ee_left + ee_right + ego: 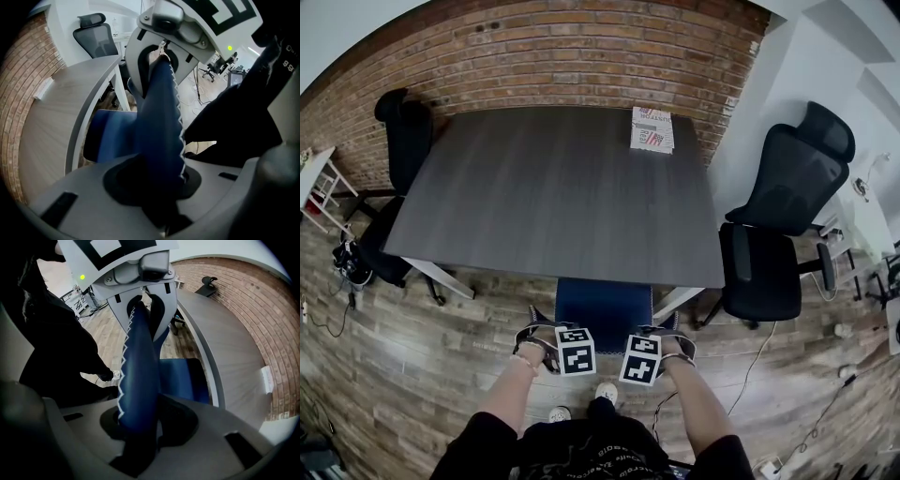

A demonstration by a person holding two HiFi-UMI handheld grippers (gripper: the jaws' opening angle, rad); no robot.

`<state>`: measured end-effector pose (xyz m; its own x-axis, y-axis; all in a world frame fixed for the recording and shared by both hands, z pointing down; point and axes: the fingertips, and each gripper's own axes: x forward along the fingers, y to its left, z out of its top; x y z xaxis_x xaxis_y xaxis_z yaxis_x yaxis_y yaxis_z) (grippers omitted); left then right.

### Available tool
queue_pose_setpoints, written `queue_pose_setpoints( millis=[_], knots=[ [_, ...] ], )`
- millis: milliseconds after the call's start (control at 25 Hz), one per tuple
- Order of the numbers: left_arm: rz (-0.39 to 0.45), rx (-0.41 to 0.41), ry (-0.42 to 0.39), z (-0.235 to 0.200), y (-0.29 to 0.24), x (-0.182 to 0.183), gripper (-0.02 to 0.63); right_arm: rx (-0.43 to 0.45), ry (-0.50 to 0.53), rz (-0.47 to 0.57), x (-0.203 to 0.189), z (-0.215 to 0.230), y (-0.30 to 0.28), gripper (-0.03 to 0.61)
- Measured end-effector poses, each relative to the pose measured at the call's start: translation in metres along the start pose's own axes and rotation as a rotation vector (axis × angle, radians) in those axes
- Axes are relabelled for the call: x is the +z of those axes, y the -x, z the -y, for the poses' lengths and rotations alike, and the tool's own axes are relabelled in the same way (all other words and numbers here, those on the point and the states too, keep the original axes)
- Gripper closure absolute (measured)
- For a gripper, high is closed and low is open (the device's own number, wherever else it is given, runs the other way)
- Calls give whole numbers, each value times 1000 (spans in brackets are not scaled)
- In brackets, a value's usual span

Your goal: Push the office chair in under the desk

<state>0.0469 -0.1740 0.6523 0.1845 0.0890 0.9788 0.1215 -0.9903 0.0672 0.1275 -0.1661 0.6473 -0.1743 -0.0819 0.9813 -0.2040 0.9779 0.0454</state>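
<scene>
A: Where's the office chair [605,314]?
B: Seat partly under the desk [553,187], facing it; its backrest [161,108] runs along the near edge.
A: Claws?
B: Both clenched: left gripper [542,339] and right gripper [667,339] pinch the backrest top.

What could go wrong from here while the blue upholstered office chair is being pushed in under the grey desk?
The blue upholstered office chair sits close to the white slanted desk leg on its right, so its base might catch there. The left gripper and right gripper clamp only the thin top edge of the backrest, so they might slip off, or tip it rather than roll the chair.
</scene>
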Motion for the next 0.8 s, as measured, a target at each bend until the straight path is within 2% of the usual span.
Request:
queue_pose_setpoints(
  millis=[800],
  knots=[
    [-13, 9, 17, -29, -1, 7, 515, 9, 5, 8, -6, 29, -1, 488]
  ],
)
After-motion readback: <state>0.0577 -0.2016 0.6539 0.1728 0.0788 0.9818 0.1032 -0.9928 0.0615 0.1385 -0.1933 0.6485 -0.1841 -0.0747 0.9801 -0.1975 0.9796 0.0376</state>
